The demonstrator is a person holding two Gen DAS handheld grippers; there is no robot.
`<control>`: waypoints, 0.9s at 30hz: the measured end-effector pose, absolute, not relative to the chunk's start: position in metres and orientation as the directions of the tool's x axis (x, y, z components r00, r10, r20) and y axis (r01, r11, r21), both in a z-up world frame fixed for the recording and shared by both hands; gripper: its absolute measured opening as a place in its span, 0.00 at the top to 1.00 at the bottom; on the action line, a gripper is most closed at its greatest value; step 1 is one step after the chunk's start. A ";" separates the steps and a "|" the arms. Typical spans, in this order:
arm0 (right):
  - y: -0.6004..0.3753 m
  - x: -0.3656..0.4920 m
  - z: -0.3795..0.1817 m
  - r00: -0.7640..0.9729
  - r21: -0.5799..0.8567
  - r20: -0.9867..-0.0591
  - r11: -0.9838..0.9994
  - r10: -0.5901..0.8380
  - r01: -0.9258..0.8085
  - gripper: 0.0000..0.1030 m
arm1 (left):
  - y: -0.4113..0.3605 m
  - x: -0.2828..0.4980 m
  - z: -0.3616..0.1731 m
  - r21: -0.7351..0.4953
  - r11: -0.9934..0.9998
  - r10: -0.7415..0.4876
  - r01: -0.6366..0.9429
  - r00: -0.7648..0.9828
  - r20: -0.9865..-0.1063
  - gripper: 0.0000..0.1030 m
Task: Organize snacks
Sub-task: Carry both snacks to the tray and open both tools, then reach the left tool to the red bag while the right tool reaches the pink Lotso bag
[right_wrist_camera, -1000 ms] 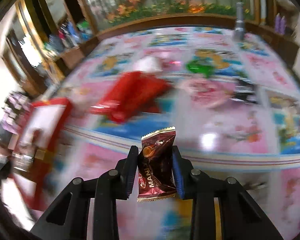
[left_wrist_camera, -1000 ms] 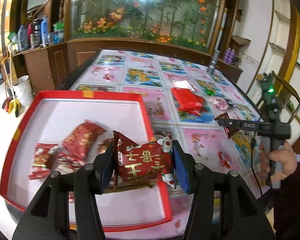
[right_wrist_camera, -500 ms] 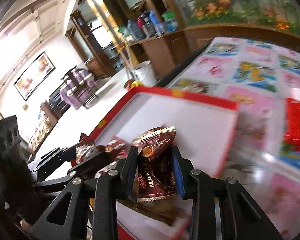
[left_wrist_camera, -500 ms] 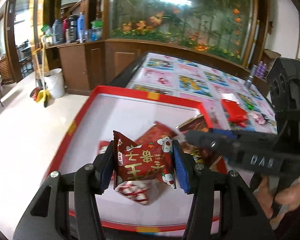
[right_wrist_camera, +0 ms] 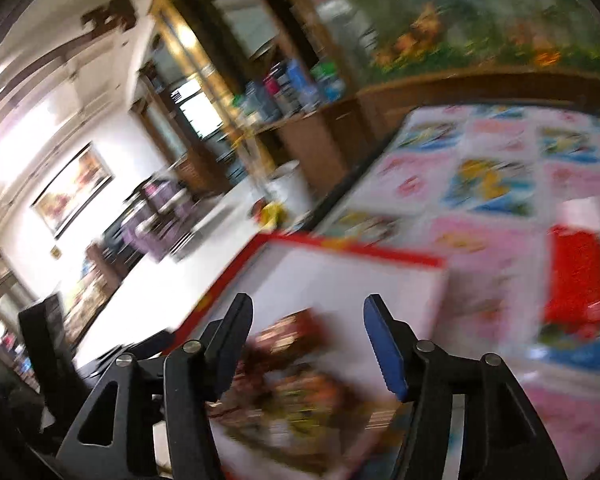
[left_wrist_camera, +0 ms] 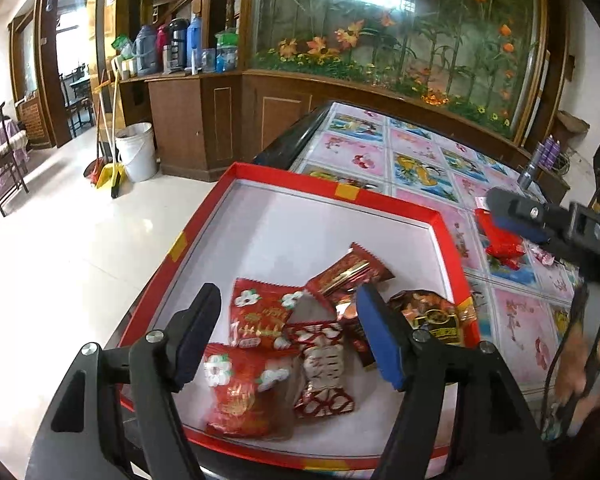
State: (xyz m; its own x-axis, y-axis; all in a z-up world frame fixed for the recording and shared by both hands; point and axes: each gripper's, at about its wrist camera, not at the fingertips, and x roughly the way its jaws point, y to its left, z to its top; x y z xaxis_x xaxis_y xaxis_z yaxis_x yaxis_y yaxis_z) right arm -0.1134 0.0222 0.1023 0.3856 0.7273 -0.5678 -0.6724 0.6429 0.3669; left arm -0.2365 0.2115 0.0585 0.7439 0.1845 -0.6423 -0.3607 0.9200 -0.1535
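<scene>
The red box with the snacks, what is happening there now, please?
A person holds a gripper in each hand and is gathering wrapped snacks into the red box on the table. The left gripper and the right gripper have both just been opening; neither grips anything now. Several red snack packets and a dark brown one lie inside the box. More red snacks wait on the table.

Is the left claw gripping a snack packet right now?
No, the left claw stands open above the red tray, with the snack packets lying loose in the tray below it.
</scene>
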 end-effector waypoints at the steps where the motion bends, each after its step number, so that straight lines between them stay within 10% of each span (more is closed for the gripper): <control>1: 0.006 -0.103 0.104 0.425 0.350 -0.568 0.675 0.704 -0.650 0.41 | 0.208 -0.235 0.060 -0.146 0.924 0.184 -0.353 0.746 -0.640 0.31; 11: -0.156 0.007 0.099 0.660 0.315 -0.601 0.892 0.452 -0.324 0.38 | 0.139 -0.189 0.089 -0.086 0.977 0.093 -0.195 0.754 -0.651 0.30; 27: -0.211 0.055 0.051 0.568 0.338 -0.713 0.911 0.411 -0.234 0.37 | 0.002 -0.017 0.089 0.020 1.000 0.013 0.003 0.687 -0.726 0.25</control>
